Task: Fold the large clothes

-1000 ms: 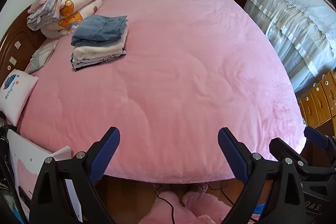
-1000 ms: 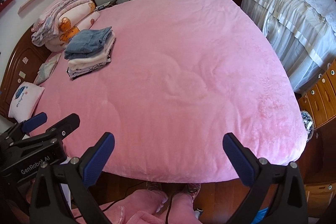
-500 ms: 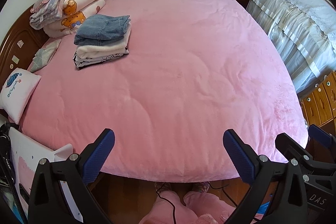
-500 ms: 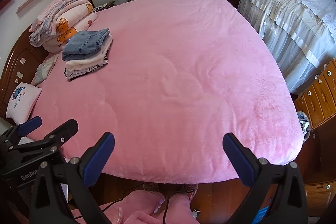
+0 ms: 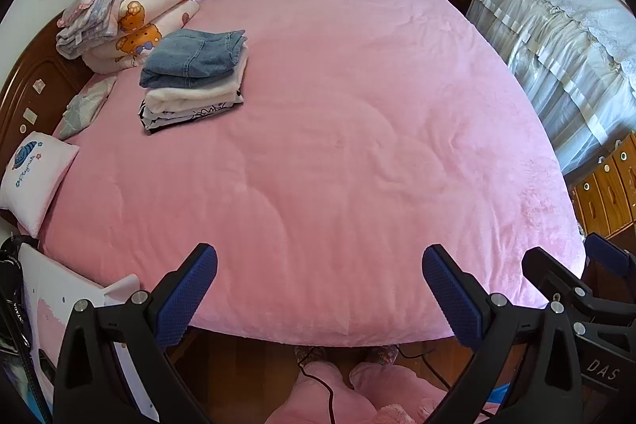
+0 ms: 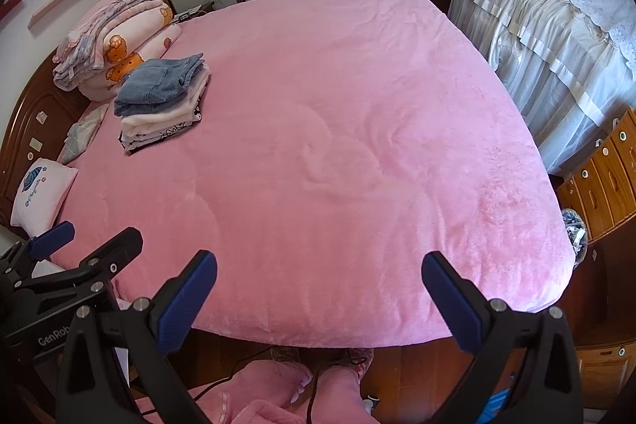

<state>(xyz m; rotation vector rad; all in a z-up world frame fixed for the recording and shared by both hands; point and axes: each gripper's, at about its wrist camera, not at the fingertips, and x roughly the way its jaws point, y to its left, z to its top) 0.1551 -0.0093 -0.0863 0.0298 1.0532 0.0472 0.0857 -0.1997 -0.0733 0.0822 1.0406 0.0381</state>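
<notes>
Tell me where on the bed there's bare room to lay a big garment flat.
The pink plush bedspread lies bare from the folded clothes stack topped with blue denim across to the side by the white lace-covered furniture, and down to the near edge. The headboard side is crowded: stack, rolled cartoon-bear quilts, small white pillow.

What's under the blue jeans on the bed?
Under the folded jeans lies a cream folded garment, then a black-and-white printed one, all on the pink blanket. Only their edges show; the rest is covered.
</notes>
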